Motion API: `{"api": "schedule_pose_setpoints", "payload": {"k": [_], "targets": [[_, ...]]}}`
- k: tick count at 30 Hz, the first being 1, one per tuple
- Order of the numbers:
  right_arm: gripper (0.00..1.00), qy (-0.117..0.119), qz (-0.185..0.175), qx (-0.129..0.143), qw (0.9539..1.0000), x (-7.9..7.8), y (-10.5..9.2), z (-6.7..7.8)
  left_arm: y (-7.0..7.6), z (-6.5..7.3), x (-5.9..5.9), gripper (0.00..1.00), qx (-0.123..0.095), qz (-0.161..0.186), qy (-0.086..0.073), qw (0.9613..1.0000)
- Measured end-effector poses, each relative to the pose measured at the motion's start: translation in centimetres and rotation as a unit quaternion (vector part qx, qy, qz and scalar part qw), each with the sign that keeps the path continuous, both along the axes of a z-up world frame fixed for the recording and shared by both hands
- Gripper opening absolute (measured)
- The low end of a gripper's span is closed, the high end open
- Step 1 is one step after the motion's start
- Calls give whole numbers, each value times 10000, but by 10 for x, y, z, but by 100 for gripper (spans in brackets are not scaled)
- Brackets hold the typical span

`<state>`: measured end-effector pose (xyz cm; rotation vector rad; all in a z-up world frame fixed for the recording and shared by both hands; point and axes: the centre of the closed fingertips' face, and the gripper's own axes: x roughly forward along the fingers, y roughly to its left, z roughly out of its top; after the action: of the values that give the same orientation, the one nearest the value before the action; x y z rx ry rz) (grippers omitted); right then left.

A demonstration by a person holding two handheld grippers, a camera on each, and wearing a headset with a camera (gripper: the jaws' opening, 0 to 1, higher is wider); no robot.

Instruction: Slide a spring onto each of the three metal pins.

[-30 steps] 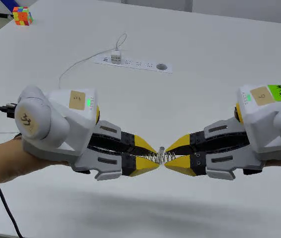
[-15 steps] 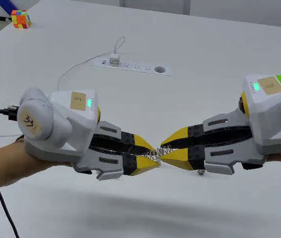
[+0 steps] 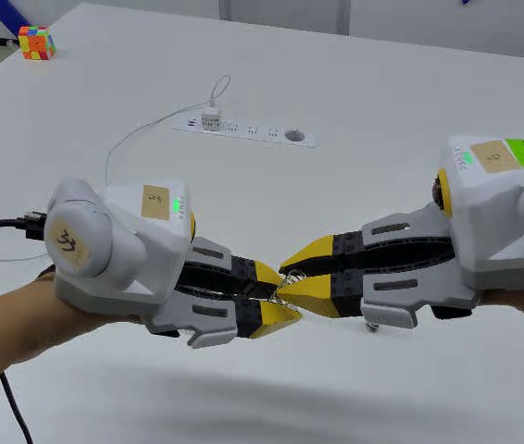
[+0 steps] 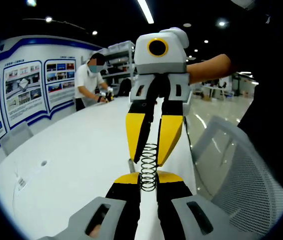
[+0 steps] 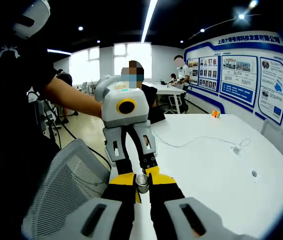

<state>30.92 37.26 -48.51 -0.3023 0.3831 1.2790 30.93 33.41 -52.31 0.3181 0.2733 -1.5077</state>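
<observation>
Two hand-held grippers meet tip to tip above a white table (image 3: 364,111). The left gripper (image 3: 285,294) enters from the left of the head view and the right gripper (image 3: 280,284) from the right, both held clear of the tabletop.

A spring (image 3: 284,285) bridges their yellow tips. In the left gripper view the spring (image 4: 149,170) rises from between the left gripper (image 4: 148,179), whose jaws are drawn close and nip its near end. The far end runs up between the jaws of the right gripper (image 4: 150,159).

In the right gripper view the coil (image 5: 141,183) appears end-on, pinched at the tips of the right gripper (image 5: 142,181). The left gripper (image 5: 142,172) faces it from beyond. Whether a pin sits inside the coil cannot be told.

A small metal part (image 3: 371,324) stands on the table just below the right gripper; it is too small to identify.

Further back lie a power strip (image 3: 253,129) with a white plug and cord, and a cube (image 3: 35,42) near the far left corner. A mesh chair (image 4: 236,175) stands beside the table.
</observation>
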Motion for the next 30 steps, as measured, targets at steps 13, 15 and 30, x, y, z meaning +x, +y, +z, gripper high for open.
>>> {"api": "schedule_pose_setpoints", "payload": {"k": [13, 15, 30], "targets": [[10, -87, -376, 67, 9992, 12, -5, 6, 3, 3, 11, 18, -77, 302, -188, 9993], [10, -113, -435, 90, 9989, 14, -8, 9, 8, -1, 13, 27, 17, 376, -170, 9991], [10, -188, -1186, 87, 9927, 45, -42, 7, 46, 9, 35, 56, -180, 1223, -26, 9923]]}}
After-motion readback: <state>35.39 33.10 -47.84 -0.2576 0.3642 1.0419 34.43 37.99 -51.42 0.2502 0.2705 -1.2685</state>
